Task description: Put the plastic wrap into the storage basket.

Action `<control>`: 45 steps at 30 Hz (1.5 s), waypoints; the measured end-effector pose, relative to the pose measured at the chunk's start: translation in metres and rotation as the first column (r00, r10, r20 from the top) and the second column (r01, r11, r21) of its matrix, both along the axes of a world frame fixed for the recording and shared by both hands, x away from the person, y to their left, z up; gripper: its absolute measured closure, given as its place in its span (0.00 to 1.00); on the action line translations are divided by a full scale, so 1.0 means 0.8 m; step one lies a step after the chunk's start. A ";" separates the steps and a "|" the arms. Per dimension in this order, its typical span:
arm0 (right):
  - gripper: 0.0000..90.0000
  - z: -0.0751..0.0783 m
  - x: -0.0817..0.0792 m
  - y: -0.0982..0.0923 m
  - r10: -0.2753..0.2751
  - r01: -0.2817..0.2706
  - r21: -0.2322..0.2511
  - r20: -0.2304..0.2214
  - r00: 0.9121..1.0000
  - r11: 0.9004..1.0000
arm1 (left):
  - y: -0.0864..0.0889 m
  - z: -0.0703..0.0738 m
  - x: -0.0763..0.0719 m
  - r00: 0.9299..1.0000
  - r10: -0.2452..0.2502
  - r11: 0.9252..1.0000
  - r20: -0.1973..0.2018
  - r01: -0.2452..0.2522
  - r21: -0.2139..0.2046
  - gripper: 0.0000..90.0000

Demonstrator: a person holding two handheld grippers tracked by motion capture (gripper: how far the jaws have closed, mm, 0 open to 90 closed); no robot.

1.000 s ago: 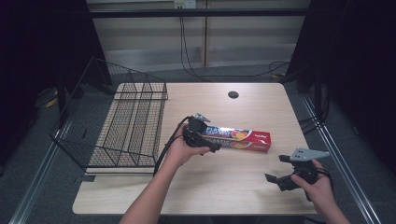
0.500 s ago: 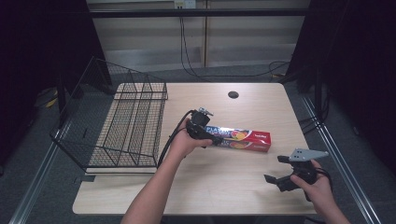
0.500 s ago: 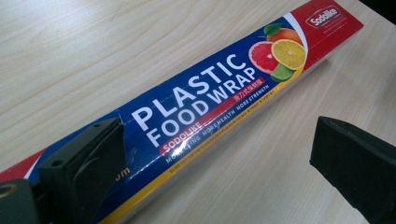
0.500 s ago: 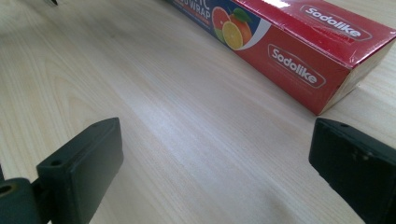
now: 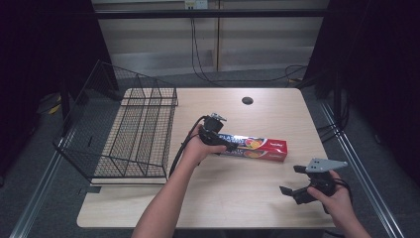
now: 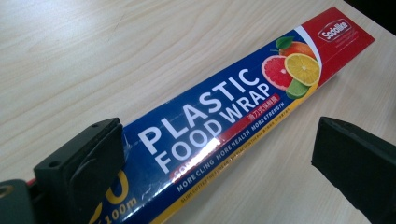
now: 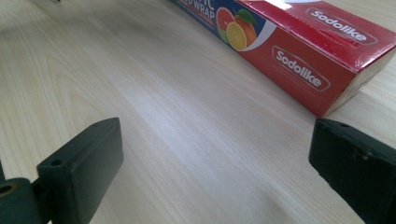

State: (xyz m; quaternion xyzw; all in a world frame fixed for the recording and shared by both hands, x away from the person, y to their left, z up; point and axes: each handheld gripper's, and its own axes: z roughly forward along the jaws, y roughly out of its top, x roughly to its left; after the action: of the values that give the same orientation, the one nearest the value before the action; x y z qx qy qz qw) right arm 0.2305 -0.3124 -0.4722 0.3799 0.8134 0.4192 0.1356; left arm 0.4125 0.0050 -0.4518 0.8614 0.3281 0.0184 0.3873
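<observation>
Step in hand: left gripper positioned to grasp the food-wrap box.

The long blue-and-red cardboard plastic-wrap box [image 5: 252, 147] lies flat on the light wooden table [image 5: 237, 198], right of the black wire basket [image 5: 124, 134]. The left gripper [image 5: 225, 145] straddles its blue end, jaws apart; closing appears next. The right gripper [image 5: 292, 181] waits near the box's red end, jaws apart, empty.

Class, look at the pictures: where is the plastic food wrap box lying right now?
In the high view, the plastic food wrap box lies flat near the table's middle, right of the wire rack, with the left tongs open around its blue end.
</observation>
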 end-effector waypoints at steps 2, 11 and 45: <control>0.03 0.000 0.000 0.001 0.002 -0.002 0.002 0.005 1.000 1.000 | -0.001 -0.001 0.002 1.000 -0.003 1.000 0.008 0.003 0.003 0.02; 0.03 -0.001 0.000 0.002 0.018 -0.018 -0.003 0.004 1.000 1.000 | -0.007 -0.005 0.006 0.999 -0.034 0.999 0.041 0.033 0.015 0.01; 0.03 -0.004 -0.001 0.007 0.049 -0.049 -0.014 -0.010 0.999 0.999 | -0.015 -0.020 0.002 0.992 -0.128 0.983 -0.004 0.127 0.135 0.05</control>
State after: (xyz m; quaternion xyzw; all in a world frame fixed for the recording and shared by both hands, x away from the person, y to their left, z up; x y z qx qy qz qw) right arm 0.2297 -0.3066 -0.4758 0.3610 0.8259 0.4150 0.1241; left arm 0.4138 -0.0070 -0.4676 0.9048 0.2695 0.0177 0.3292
